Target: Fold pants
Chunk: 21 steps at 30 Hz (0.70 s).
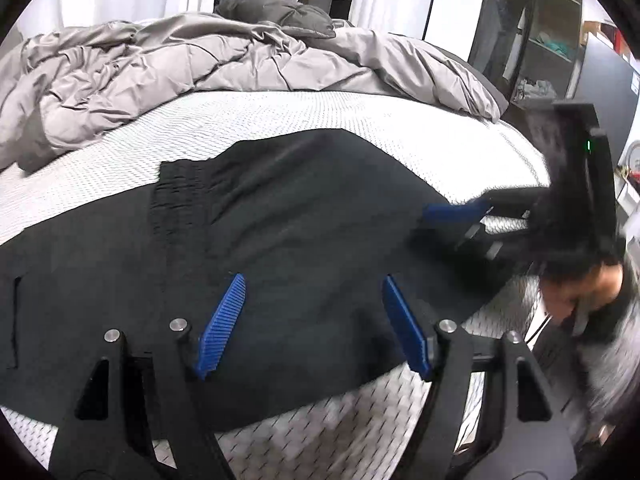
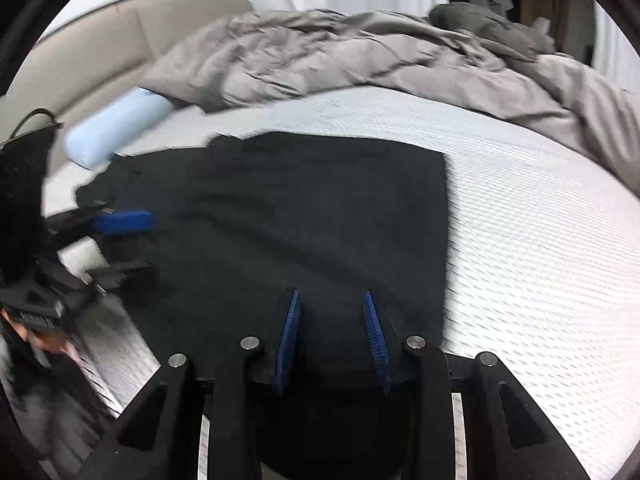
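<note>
black fabric pants (image 1: 304,216) lie flat mid-frame on the white textured mattress (image 1: 280,116); left hand-held gripper (image 1: 314,324) spread apart, right hand-held gripper (image 2: 332,336) narrowly parted above the lower edge.

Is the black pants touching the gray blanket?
Apart. In the left wrist view a strip of bare white mattress lies between the black pants and the rumpled gray blanket.

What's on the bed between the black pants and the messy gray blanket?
Nothing. Between the black pants and the gray blanket there is only a bare strip of white mattress. Both wrist views show it.
</note>
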{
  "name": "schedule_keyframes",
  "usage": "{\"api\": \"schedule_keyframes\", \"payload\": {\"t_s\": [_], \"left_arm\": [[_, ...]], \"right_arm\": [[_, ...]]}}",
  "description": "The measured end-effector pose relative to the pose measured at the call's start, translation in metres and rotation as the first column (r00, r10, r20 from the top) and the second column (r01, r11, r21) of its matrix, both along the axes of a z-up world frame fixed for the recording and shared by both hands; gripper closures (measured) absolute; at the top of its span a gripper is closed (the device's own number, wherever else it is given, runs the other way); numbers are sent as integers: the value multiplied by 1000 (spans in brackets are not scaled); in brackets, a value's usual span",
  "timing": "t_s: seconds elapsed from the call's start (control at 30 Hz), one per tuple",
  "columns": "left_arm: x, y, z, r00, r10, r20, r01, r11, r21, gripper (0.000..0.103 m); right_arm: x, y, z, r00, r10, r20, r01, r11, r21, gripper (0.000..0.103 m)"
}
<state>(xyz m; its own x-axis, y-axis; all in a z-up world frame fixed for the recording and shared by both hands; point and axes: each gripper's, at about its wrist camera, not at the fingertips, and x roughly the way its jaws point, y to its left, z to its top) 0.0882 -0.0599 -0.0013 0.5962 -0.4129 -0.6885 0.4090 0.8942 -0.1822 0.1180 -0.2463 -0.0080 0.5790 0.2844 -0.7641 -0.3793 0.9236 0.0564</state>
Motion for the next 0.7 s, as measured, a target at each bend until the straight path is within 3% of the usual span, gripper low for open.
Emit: {"api": "schedule_keyframes", "payload": {"t_s": [0.1,0.17,0.27,0.33,0.4,0.5,0.53,0.57,0.67,0.7], "left_arm": [[18,-10,-16,997,10,-81,-5,998,62,34],[17,-7,-22,998,24,-65,-15,991,132,34],[7,7,-18,998,28,-56,-22,995,94,34],[-2,13,-12,999,41,-32,-40,998,53,34],[-11,7,-3,1000,-20,-7,20,1000,-2,34],[-12,-18,-8,995,-98,-14,98,992,78,33],[-10,-20,-13,995,-95,-28,98,989,109,33],[-7,-18,-18,996,-78,-44,84,987,138,33],[-6,4,-21,998,-27,-63,35,991,132,33],[-7,15,-21,997,-10,-80,18,995,100,33]], "right_arm": [[13,29,-23,999,36,-27,-38,994,-104,69],[17,29,-23,998,59,-20,-61,989,-135,69],[16,8,-15,1000,7,-7,-8,983,-182,66],[8,-10,-6,999,-48,-3,47,988,-145,66],[9,1,-1,999,-51,3,51,994,-93,66],[13,29,-9,997,73,-33,-74,997,-33,65],[16,35,-15,995,90,-54,-92,995,-47,65],[17,40,-25,993,101,-58,-108,987,-122,66],[12,20,-22,994,91,-60,-101,978,-184,65],[11,9,-19,996,64,-63,-75,978,-197,65]]}}
